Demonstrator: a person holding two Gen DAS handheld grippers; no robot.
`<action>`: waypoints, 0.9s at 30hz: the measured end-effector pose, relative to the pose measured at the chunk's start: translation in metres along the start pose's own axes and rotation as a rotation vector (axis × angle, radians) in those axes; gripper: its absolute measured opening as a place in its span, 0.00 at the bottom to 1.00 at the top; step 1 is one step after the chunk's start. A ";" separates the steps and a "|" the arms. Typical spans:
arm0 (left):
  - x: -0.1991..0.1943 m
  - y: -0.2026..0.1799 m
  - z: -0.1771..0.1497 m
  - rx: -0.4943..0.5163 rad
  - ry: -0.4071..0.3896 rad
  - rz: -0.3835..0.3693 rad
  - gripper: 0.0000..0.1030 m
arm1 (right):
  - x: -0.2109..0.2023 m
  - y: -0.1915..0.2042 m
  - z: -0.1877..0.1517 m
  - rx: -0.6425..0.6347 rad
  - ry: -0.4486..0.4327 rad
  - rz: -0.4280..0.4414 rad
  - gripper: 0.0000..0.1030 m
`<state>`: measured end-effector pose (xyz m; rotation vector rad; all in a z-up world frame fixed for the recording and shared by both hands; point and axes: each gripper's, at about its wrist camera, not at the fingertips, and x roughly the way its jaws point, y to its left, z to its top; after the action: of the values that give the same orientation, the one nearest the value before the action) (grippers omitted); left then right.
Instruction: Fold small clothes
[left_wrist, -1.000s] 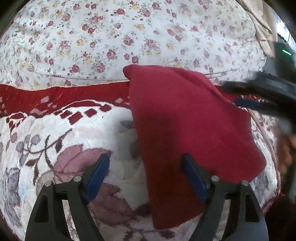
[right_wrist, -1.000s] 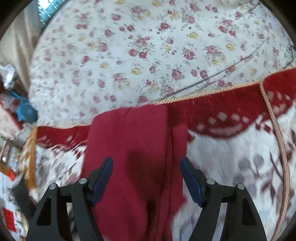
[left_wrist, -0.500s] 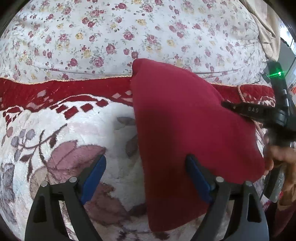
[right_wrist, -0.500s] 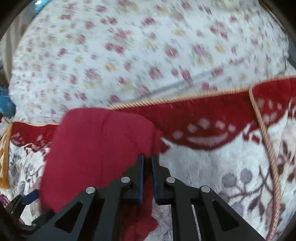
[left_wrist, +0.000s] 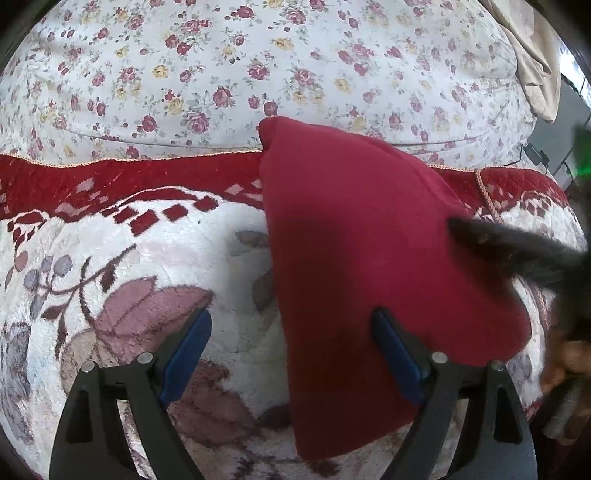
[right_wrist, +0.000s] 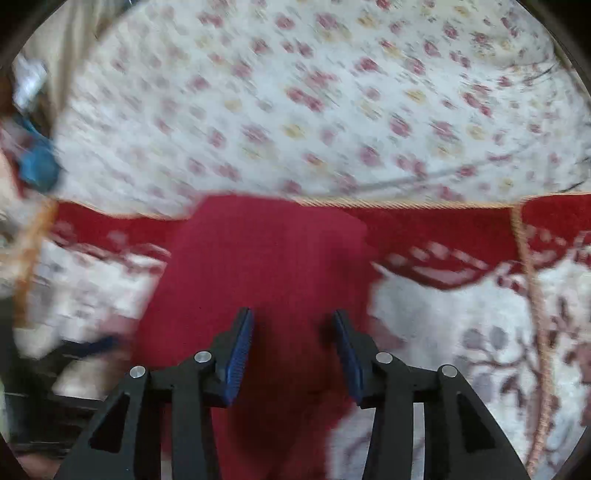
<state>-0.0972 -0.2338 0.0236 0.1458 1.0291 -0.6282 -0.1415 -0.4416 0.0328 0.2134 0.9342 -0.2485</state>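
A dark red garment (left_wrist: 362, 258) lies folded on a white and red patterned blanket (left_wrist: 155, 258). My left gripper (left_wrist: 291, 350) is open and empty, low over the garment's left edge. The right gripper's black finger shows blurred at the garment's right side in the left wrist view (left_wrist: 517, 254). In the right wrist view the garment (right_wrist: 266, 258) lies flat below my right gripper (right_wrist: 293, 347), whose jaws stand partly apart with nothing between them. That view is blurred by motion.
A floral sheet (left_wrist: 258, 66) covers the bed behind the blanket. A gold cord (right_wrist: 532, 302) runs down the blanket on the right. A beige cloth (left_wrist: 532, 62) hangs at the far right. Blue clutter (right_wrist: 37, 166) sits beyond the bed's left side.
My right gripper was shut on the garment's edge half a second ago; now its jaws have parted and the cloth lies flat. The left gripper has stayed open and barely moved.
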 end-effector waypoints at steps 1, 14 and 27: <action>0.000 0.000 0.000 0.003 0.005 -0.003 0.87 | 0.005 -0.008 -0.007 0.035 0.009 0.022 0.47; -0.001 -0.004 -0.001 0.017 -0.021 0.034 0.89 | -0.034 -0.002 -0.005 0.053 -0.076 0.114 0.50; -0.001 -0.009 -0.004 0.054 -0.060 0.070 0.92 | 0.000 -0.022 -0.012 0.072 -0.071 0.092 0.64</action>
<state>-0.1052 -0.2396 0.0238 0.2084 0.9455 -0.5934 -0.1579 -0.4593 0.0244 0.3116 0.8439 -0.2037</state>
